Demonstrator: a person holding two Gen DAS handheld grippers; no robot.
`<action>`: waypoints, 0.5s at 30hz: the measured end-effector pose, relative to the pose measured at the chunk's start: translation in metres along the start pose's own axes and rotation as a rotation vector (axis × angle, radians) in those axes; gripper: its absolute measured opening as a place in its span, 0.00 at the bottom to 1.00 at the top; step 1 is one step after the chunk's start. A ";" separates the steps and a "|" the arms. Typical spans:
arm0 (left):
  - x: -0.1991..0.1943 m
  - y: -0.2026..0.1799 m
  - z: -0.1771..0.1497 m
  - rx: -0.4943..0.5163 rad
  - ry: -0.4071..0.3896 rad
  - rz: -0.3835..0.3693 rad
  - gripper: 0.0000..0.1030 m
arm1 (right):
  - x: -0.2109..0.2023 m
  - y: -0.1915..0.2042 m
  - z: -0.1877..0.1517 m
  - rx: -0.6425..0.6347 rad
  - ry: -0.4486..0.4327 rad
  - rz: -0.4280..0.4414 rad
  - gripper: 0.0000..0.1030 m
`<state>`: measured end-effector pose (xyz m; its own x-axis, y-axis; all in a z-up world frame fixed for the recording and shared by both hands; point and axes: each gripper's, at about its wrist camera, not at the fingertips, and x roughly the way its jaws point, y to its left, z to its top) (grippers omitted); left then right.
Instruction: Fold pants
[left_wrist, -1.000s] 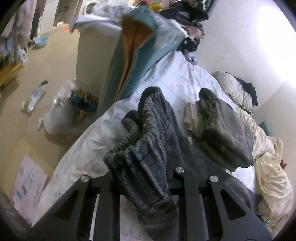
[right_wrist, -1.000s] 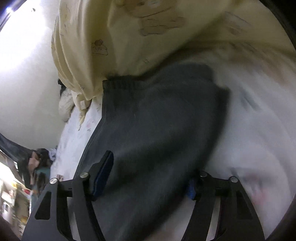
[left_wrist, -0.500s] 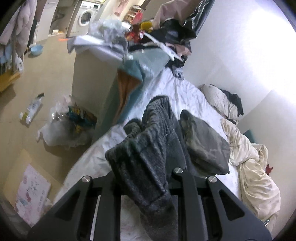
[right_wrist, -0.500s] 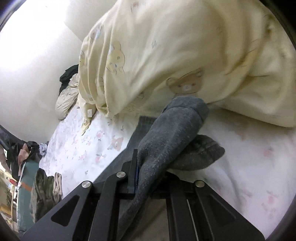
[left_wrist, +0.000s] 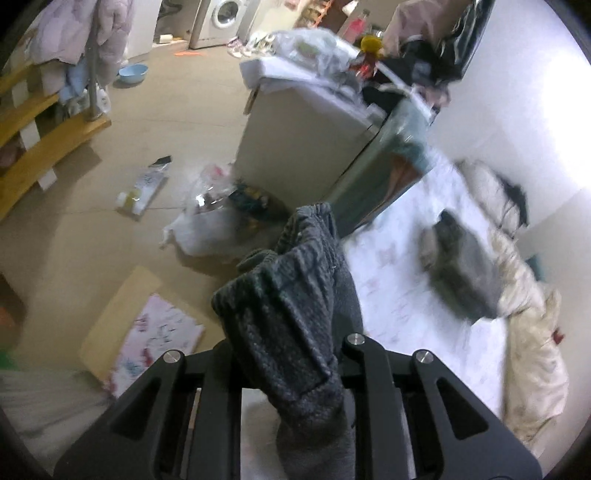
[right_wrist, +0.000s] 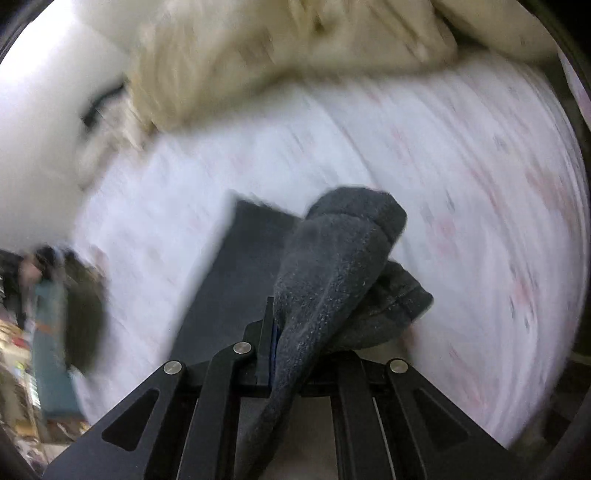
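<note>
So both grippers are clamped on the pants (left_wrist: 295, 317): left gripper (left_wrist: 291, 365) has the waistband end, right gripper (right_wrist: 295, 354) a leg end, w/ cloth trailing lower-left in right view.

Open floral bedsheet (left_wrist: 391, 295) lies between the folded grey garment (left_wrist: 461, 277) and the bed edge; the cream duvet (right_wrist: 295, 48) blocks the far side; a cluttered cabinet (left_wrist: 306, 147) crowds the head.

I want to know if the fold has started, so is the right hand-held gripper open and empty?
No, the right hand-held gripper is shut on the dark gray pants, whose fabric bunches between its fingers.
</note>
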<state>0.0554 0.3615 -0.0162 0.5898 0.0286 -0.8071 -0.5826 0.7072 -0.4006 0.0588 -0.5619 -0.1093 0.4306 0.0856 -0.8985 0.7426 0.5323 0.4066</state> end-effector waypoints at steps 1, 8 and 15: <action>0.007 0.005 -0.005 -0.002 0.015 0.016 0.15 | 0.008 -0.012 0.003 0.064 0.031 -0.006 0.09; 0.019 -0.001 -0.010 0.055 0.045 0.017 0.15 | 0.001 -0.037 0.031 0.034 -0.092 -0.372 0.47; 0.012 -0.041 -0.021 0.218 0.012 0.043 0.15 | -0.046 0.014 0.064 -0.137 -0.390 -0.382 0.55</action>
<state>0.0749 0.3184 -0.0184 0.5597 0.0542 -0.8269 -0.4713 0.8416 -0.2638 0.0823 -0.6122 -0.0515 0.3217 -0.4384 -0.8392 0.8204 0.5715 0.0160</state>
